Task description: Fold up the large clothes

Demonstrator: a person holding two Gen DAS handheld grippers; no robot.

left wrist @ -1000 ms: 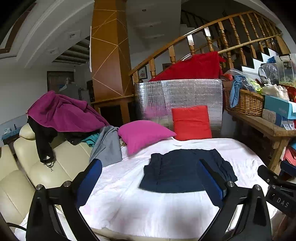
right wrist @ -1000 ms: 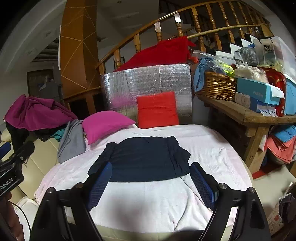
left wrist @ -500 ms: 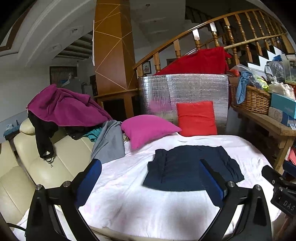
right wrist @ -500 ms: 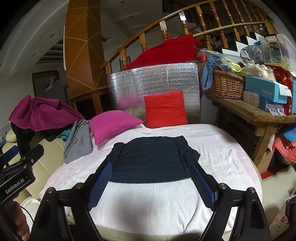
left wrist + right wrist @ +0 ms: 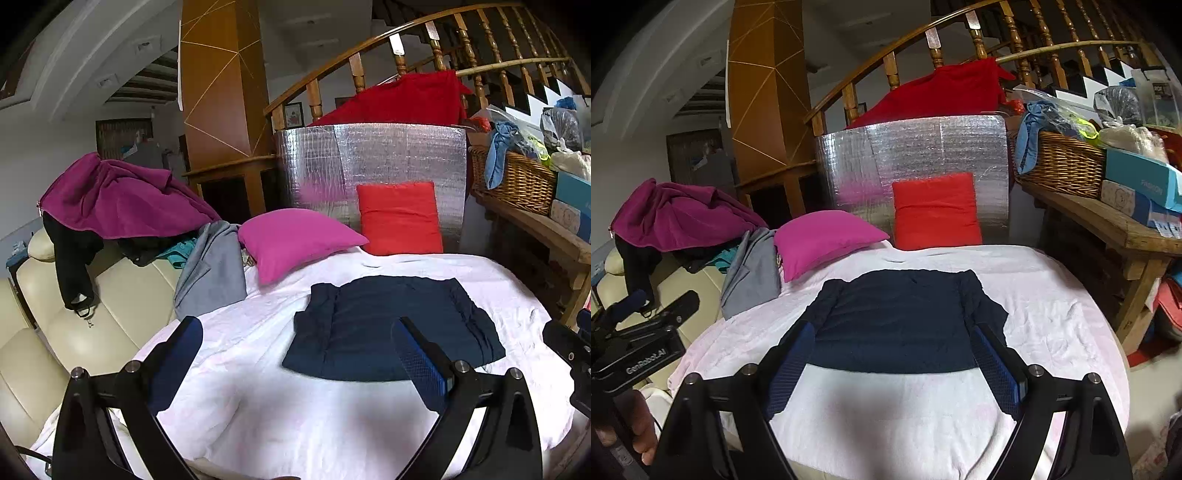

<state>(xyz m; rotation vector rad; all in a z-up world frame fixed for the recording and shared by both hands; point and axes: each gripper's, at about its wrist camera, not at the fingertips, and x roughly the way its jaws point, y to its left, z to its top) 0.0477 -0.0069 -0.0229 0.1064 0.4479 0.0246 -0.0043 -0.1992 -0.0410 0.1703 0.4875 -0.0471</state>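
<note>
Left wrist view, navy garment (image 5: 391,328) nearer than before, both grippers' fingers (image 5: 177,363) spread, empty.

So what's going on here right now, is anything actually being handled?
Nothing is held yet. A dark blue shirt lies flat on the white sheet covering the table, sleeves already folded in. The left claw and the right claw are both open and hover at the near edge, short of the shirt. A pink cushion and a red cushion sit at the far side.
</note>
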